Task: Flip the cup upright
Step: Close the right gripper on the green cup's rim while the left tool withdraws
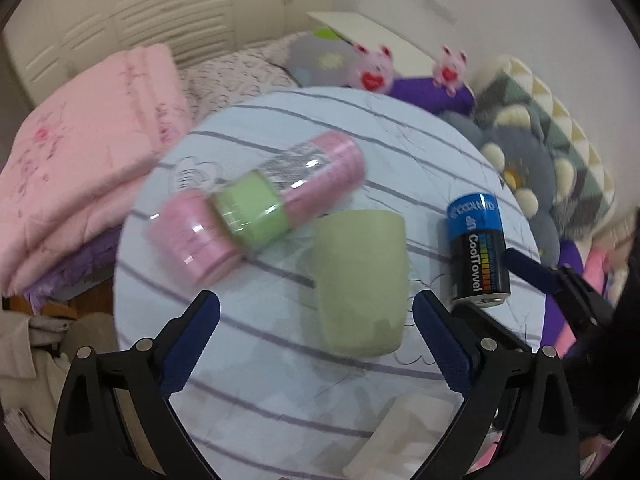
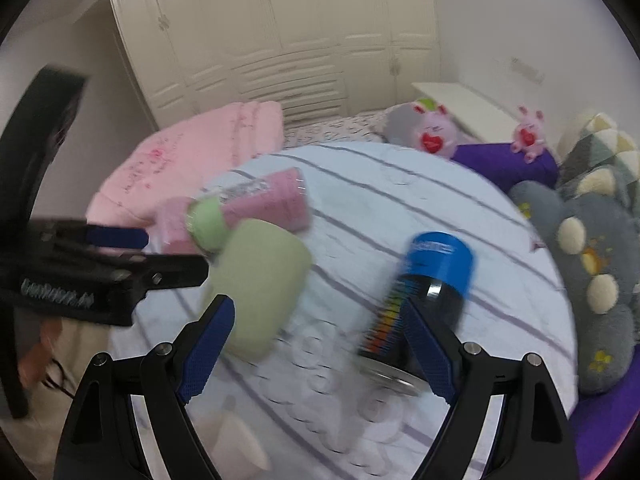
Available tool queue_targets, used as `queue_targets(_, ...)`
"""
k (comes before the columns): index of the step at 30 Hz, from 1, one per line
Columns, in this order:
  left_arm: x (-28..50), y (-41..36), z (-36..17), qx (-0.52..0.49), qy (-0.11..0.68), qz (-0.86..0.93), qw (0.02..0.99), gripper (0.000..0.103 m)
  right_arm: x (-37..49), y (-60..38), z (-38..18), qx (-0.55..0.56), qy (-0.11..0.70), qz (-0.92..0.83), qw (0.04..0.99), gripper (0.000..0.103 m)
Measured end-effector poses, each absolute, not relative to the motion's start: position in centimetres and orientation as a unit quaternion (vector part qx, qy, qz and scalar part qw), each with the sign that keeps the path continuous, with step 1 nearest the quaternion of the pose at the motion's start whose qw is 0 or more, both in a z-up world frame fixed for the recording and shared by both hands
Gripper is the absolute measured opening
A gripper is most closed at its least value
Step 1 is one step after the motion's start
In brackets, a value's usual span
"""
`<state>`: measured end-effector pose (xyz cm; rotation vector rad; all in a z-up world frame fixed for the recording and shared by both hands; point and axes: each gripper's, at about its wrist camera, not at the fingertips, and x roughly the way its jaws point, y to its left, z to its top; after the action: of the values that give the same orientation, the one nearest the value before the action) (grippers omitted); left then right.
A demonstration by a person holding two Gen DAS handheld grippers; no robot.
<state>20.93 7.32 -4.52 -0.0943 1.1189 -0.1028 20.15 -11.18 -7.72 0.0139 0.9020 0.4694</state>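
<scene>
A pale green cup [image 1: 360, 280] stands mouth-down on the round striped table [image 1: 360, 128]; it also shows in the right wrist view [image 2: 260, 284], blurred. My left gripper [image 1: 316, 316] is open, its blue-padded fingers either side of the cup's near end, not touching. My right gripper [image 2: 320, 332] is open and empty, just right of the cup. The left gripper [image 2: 120, 252] shows at the left of the right wrist view, and the right gripper [image 1: 560, 280] at the right of the left wrist view.
A black-and-blue CoolTowel can [image 1: 478, 248] stands right of the cup, also seen by my right gripper [image 2: 424, 296]. A pink-and-green bottle [image 1: 260, 204] lies behind the cup. A white object [image 1: 400, 436] sits at the table's near edge. A bed with a pink quilt [image 1: 80, 160] and plush toys [image 1: 520, 168] surrounds the table.
</scene>
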Motion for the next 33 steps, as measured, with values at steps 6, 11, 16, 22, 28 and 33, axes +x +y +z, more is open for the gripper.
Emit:
queue_targets(6,20.0,11.8,-4.2,-0.1,0.498,0.005,0.861,0.103,22.9,-8.3,-9.2,0.047,0.488,0.243,0.837,0.087)
queue_targets(11,20.5,13.2,-5.6,-0.098,0.512,0.007,0.853,0.103,25.1,-7.6,-11.3,0.09,0.529,0.233,0.811,0.087)
queue_targets(16,21.1,13.8,-6.9,-0.107,0.524,-0.006,0.845,0.103,27.3,-7.0,-13.1,0.119,0.57,0.236,0.778,0.087)
queue_targets(22,20.8,13.0,-7.8,-0.093,0.531,-0.042,0.841,0.103,28.4,-6.3,-14.9,0.126,0.585,0.248,0.761,0.087)
queue_targets(28,20.7,9.7,-9.1,-0.063,0.538,-0.091,0.835,0.103,28.3,-5.8,-15.3,0.106,0.583,0.25,0.766,0.083)
queue_targets(33,21.0,8.0,-10.1,-0.06,0.553,-0.102,0.825,0.103,27.4,-5.7,-13.7,0.09,0.556,0.265,0.783,0.082)
